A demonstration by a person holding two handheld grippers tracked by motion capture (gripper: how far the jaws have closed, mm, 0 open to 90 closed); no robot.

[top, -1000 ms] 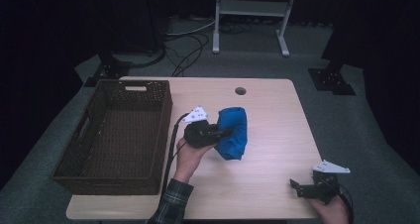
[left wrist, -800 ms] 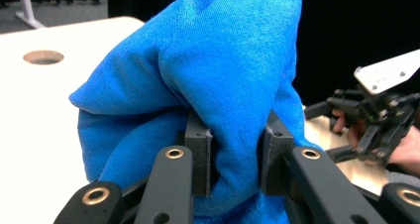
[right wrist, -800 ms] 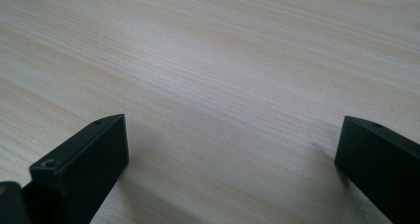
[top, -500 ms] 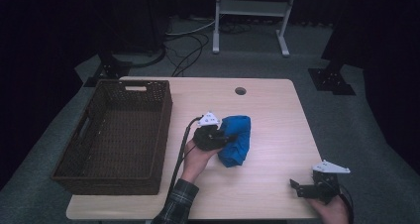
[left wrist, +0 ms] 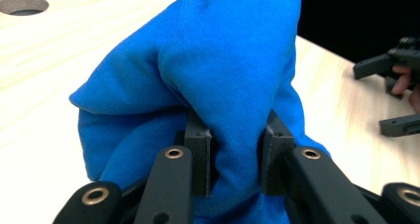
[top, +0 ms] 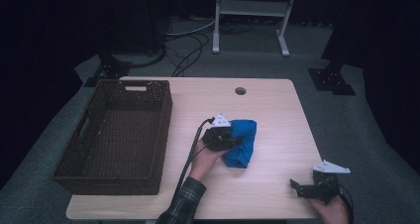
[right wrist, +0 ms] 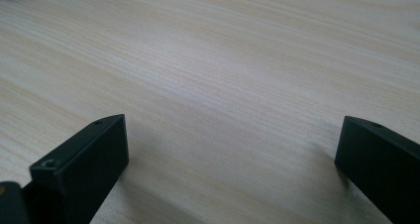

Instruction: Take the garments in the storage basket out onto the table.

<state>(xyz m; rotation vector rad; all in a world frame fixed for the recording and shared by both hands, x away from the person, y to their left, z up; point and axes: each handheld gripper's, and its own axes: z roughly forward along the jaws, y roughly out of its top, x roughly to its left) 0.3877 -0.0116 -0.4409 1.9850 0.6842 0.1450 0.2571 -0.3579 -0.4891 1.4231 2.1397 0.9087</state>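
The left tool (top: 232,140) pinches a fold of the crumpled bright blue cloth (top: 241,142); in the left gripper view its two black pads (left wrist: 199,157) press into a thick pleat of the blue cloth (left wrist: 208,80), which bulges up and over them. Compared with a second ago, this tool and the cloth in its grip have travelled toward the person and lower, away from the far edge of the pale wooden surface (top: 277,110), so the cloth now lies ahead of the tool and a little nearer the surface's middle. The grip looks unchanged, so I judge the cloth is being dragged or repositioned rather than let go. The empty dark brown woven basket (top: 116,135) sits well off to the tool's other side, and the cloth has not gone toward it yet. The right tool (top: 306,188) has kept its place near the person's corner, its jaws spread wide over bare wood (right wrist: 223,85), holding nothing.
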